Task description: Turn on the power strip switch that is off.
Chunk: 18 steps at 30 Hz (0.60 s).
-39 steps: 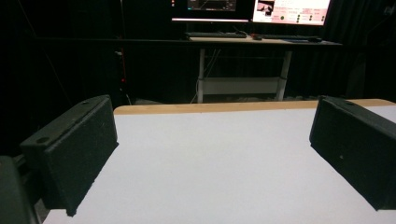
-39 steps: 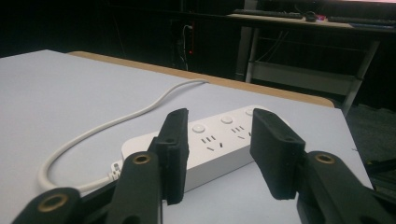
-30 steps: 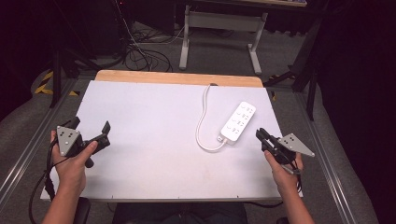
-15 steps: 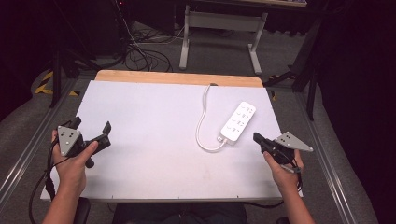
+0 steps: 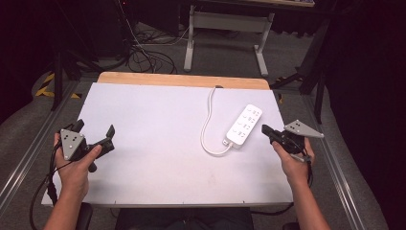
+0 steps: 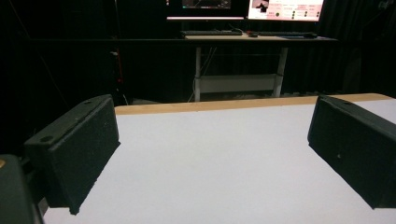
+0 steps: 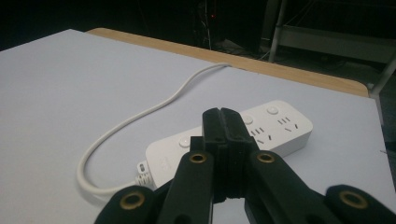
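Lying on the white table (image 5: 158, 158) just ahead of the right gripper (image 5: 266, 130), the white power strip (image 5: 244, 124) is sitting flat with its sockets facing up, its cord (image 5: 208, 120) looping out from the end nearest the person and running away toward the table's far wooden edge. That gripper's jaws are pressing together with nothing between them, their tips hovering near the strip's long side without clearly touching it. The left gripper (image 5: 94, 134) is hanging well apart from the strip, far across the table, its jaws spread wide over bare surface. Judging by its look, the strip is probably a light, rigid plastic shell with smooth, somewhat slippery faces, so pinching it across its narrow width near the middle is likely the surest hold. The cord is looking soft and springy; it is likely to drag and tug at the body if lifted.
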Available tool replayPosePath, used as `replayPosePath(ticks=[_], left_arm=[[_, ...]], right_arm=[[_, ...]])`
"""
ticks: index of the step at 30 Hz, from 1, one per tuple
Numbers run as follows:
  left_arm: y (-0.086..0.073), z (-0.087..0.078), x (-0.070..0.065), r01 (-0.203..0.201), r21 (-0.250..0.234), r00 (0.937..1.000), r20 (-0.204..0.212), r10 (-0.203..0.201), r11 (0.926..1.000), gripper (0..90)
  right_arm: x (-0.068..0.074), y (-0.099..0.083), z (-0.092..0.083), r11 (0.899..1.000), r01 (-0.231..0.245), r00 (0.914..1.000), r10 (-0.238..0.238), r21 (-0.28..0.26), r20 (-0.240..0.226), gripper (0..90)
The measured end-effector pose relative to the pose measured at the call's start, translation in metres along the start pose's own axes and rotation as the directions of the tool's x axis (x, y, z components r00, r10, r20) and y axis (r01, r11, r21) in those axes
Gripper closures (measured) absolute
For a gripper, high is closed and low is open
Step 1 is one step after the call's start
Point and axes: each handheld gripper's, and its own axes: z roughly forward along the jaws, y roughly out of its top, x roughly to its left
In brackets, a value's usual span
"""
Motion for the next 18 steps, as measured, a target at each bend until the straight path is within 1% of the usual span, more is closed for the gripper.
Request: replayPosePath(ticks=[1,2,4,7,8,9,12,14,16,17,18], left_arm=[[0.000,0.000,0.000,0.000,0.000,1.0000,0.000,0.000,1.0000,2.6],[0.000,0.000,0.000,0.000,0.001,1.0000,-0.001,0.000,1.0000,2.6],[0.000,0.000,0.000,0.000,0.000,1.0000,0.000,0.000,1.0000,2.6],[0.000,0.000,-0.001,0.003,0.002,1.0000,0.001,-0.003,1.0000,2.6],[0.000,0.000,-0.001,0.002,0.002,1.0000,0.002,-0.002,1.0000,2.6],[0.000,0.000,-0.001,0.002,0.002,1.0000,0.002,-0.002,1.0000,2.6],[-0.001,0.000,0.000,0.002,0.005,1.0000,0.003,-0.002,1.0000,2.6],[-0.001,0.000,0.000,-0.001,0.005,1.0000,0.001,0.001,1.0000,2.6],[-0.001,0.000,0.001,-0.001,0.006,1.0000,0.001,0.001,1.0000,2.6],[-0.001,0.000,0.001,-0.002,0.007,1.0000,0.001,0.002,1.0000,2.6],[-0.001,0.000,0.000,-0.001,0.007,1.0000,0.002,0.001,1.0000,2.6]], right_arm=[[0.000,0.003,0.003,1.000,-0.001,1.0000,0.001,0.006,0.001,90.0],[0.001,0.010,0.009,1.000,0.010,0.9999,-0.010,0.024,0.003,90.0],[0.001,0.012,0.011,0.999,0.007,1.0000,-0.007,0.032,0.005,90.0],[0.001,0.021,0.021,0.997,0.016,0.9998,-0.016,0.070,0.008,90.0],[0.001,0.026,0.028,0.996,0.021,0.9996,-0.022,0.086,0.014,90.0],[0.001,0.026,0.028,0.996,0.021,0.9996,-0.022,0.086,0.014,90.0],[-0.001,0.030,0.038,0.995,0.022,0.9996,-0.024,0.097,0.016,90.0],[-0.002,0.032,0.046,0.994,0.009,0.9998,-0.011,0.112,0.019,90.0],[-0.003,0.034,0.053,0.992,0.008,0.9997,-0.011,0.125,0.021,90.0],[-0.004,0.036,0.061,0.990,0.005,0.9997,-0.009,0.144,0.023,90.0],[-0.004,0.036,0.061,0.990,0.005,0.9997,-0.009,0.144,0.023,90.0]])
